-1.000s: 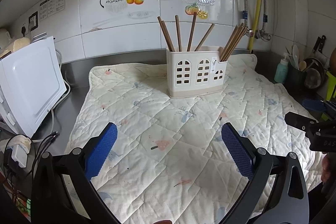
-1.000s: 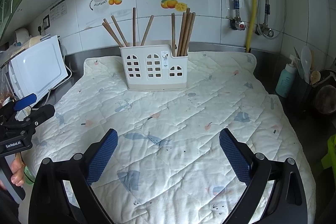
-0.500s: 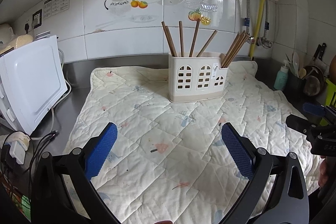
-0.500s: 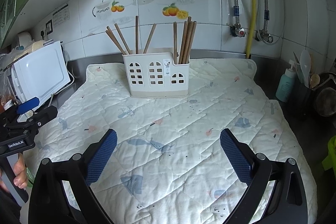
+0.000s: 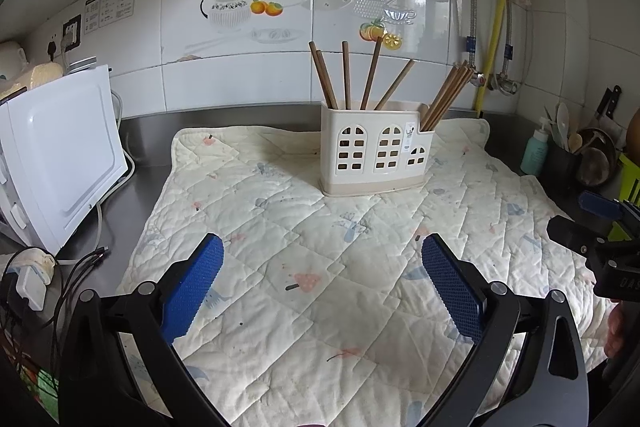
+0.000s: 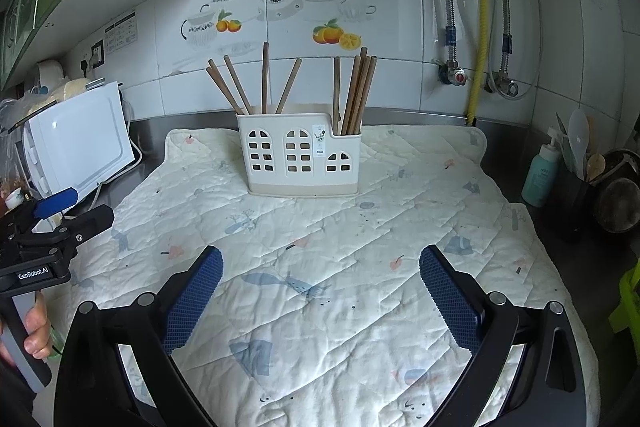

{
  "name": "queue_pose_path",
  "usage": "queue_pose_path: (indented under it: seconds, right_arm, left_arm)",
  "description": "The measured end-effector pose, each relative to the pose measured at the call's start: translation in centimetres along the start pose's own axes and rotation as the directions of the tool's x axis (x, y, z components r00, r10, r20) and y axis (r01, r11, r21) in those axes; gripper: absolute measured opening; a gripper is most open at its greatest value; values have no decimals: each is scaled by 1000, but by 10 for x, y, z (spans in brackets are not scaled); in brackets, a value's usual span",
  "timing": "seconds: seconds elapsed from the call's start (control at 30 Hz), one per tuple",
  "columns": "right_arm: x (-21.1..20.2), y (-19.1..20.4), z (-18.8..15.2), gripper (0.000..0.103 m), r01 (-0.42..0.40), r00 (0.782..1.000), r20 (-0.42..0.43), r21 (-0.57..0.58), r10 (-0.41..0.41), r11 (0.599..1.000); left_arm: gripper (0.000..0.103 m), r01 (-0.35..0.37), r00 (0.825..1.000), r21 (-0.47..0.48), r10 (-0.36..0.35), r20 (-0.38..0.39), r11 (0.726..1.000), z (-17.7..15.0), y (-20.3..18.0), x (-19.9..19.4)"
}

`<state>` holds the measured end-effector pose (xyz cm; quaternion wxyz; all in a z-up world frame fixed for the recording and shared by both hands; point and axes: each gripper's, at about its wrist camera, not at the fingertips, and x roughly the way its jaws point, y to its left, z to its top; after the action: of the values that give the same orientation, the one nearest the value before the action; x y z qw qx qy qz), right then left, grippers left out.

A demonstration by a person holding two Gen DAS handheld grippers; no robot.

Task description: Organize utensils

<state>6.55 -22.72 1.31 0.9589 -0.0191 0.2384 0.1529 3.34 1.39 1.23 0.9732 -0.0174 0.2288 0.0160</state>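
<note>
Both grippers hang wide open and empty over the near part of a quilted mat (image 5: 320, 307). Left gripper (image 5: 322, 279) shows its blue pads spread far apart with nothing between them; the right gripper (image 6: 320, 287) stands the same way, and each is visible at the edge of the other's view.

Straight ahead of both, well apart from the fingertips, a white holder (image 6: 300, 157) with arched cut-outs stands upright on the far part of the mat. Loose chopsticks (image 6: 256, 83) splay at different angles in its bigger left compartment, while a tight bundle (image 6: 358, 91) leans together in the small right one.

Beyond the holder are a steel counter and a tiled wall. Off to the left sits a white appliance (image 5: 60, 155), off to the right a soap bottle (image 6: 542, 173).

The chopsticks look like wood: light, stiff, thin and smooth, so one may roll or pivot in a loose pinch. Taking hold on the exposed upper shaft, squarely across it, looks best. The holder is probably light plastic and could tip if a stick drags against its rim.
</note>
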Motion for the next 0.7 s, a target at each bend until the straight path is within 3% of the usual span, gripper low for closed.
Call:
queue_pose_path:
  seconds: [0.7]
  right_arm:
    - [-2,-2,-2,96,-4,1000,6,4,4,1000]
  left_arm:
    - [98,20,1000,15,-20,3,1000,2,-7,-1]
